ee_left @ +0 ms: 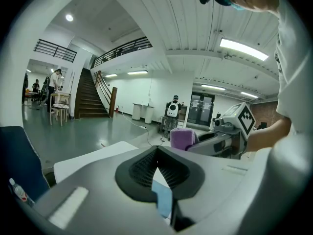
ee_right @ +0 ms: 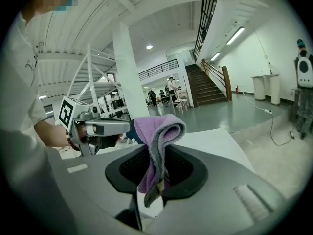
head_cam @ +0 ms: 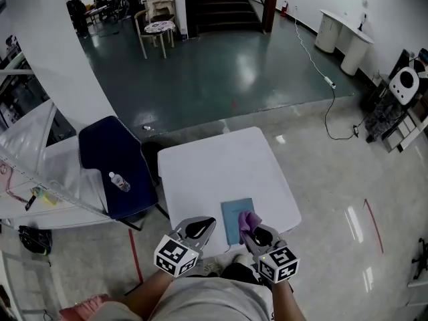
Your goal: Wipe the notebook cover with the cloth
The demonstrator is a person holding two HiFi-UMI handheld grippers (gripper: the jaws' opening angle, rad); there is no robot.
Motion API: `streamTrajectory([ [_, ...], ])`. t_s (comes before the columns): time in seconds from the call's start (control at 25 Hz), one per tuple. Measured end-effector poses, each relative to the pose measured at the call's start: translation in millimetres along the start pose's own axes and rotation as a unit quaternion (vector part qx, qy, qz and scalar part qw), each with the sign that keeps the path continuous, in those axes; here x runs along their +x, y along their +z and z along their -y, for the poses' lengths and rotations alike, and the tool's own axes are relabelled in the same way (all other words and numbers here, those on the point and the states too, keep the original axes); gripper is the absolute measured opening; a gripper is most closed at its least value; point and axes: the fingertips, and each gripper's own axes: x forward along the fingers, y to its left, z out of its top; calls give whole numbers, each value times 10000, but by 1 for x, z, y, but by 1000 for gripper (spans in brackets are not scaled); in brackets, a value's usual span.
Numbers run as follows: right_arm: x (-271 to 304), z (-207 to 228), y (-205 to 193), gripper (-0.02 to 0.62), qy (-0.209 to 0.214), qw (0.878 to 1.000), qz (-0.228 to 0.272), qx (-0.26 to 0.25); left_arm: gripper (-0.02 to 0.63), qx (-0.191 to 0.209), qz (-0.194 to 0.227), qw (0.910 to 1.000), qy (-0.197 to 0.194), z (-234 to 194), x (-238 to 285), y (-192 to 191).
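**Q:** What is laid out on the table?

**A:** A white square table [head_cam: 221, 156] is seen from above. A light blue notebook [head_cam: 233, 222] is laid flat close to its near edge, a little right of the middle. To the left of the table, a dark blue chair [head_cam: 110, 159] is seen with a water bottle [head_cam: 120, 181] lying on it.

**Q:** How are the grippers set?

**A:** The right gripper [head_cam: 252, 231] is clamped on a purple cloth [head_cam: 249, 218]. In the right gripper view, the cloth [ee_right: 157, 131] is seen pinched between the jaws, with a folded bulge above them and a tail hanging below. It is held over the near right part of the notebook; contact with the cover cannot be confirmed. The left gripper [head_cam: 203, 226] is held just left of the notebook. Its jaws are seen pressed together with nothing between them.

**Q:** Which step is in hand?

**A:** The cloth is gripped and placed at the cover, so the wiping is judged to be at its start.

**Q:** What is called for next?

**A:** The cloth would probably need to be pressed down onto the cover and drawn across it toward the left and far edges. The notebook looks light and may slide, so it could be steadied with the left gripper.
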Motion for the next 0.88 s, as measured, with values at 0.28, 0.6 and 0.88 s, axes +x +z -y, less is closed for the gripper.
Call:
streamTrajectory([
  [0.28,8,11,6,111,262,9996,-53,-26,0,-9,47,9998,200,-6,10,7],
  [0.6,10,35,19,112,584,9977,-229,-257,-1,-165,120,9982,561,-10,27,16],
  [0.88,15,56,11,112,700,9959,-452,-338,-1,-330,27,9964,775,-14,36,3],
])
